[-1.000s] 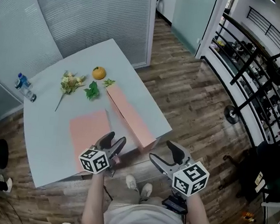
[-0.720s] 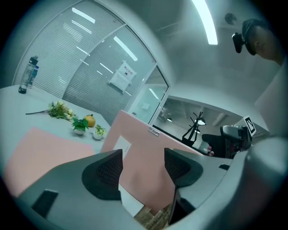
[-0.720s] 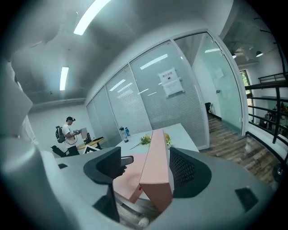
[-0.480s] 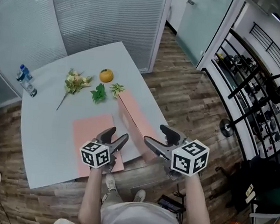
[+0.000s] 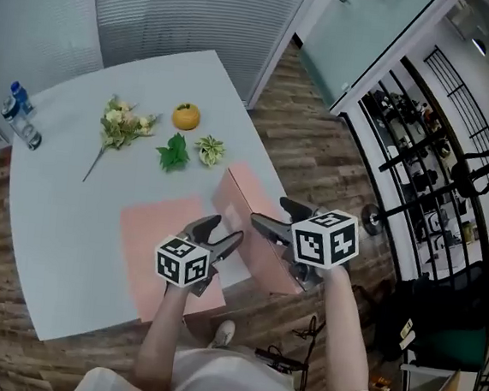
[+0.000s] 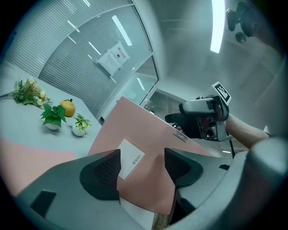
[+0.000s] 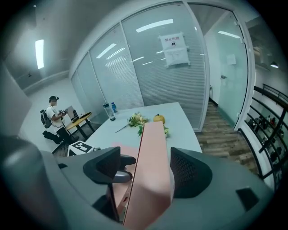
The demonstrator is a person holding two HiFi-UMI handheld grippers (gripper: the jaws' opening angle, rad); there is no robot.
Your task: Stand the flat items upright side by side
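At the near right edge of the pale table (image 5: 53, 215), a pink file box (image 5: 252, 208) is stood on edge. Its narrow spine is straddled by the right gripper (image 7: 144, 168), whose jaws are wide apart and seemingly not pressed on it. The left gripper (image 6: 141, 168), equally wide open, is faced toward its broad side, nothing grasped. A pink folder (image 5: 150, 233) is laid flat just beside it.

Pale grey table (image 5: 51, 240) sits on a wood plank floor (image 5: 312, 137). Glass walls with blinds (image 5: 185, 13) stand behind it, a paper notice (image 7: 174, 44) taped up. Black railing (image 5: 416, 155) runs along the right, and a strip light (image 6: 217, 27) glows overhead.
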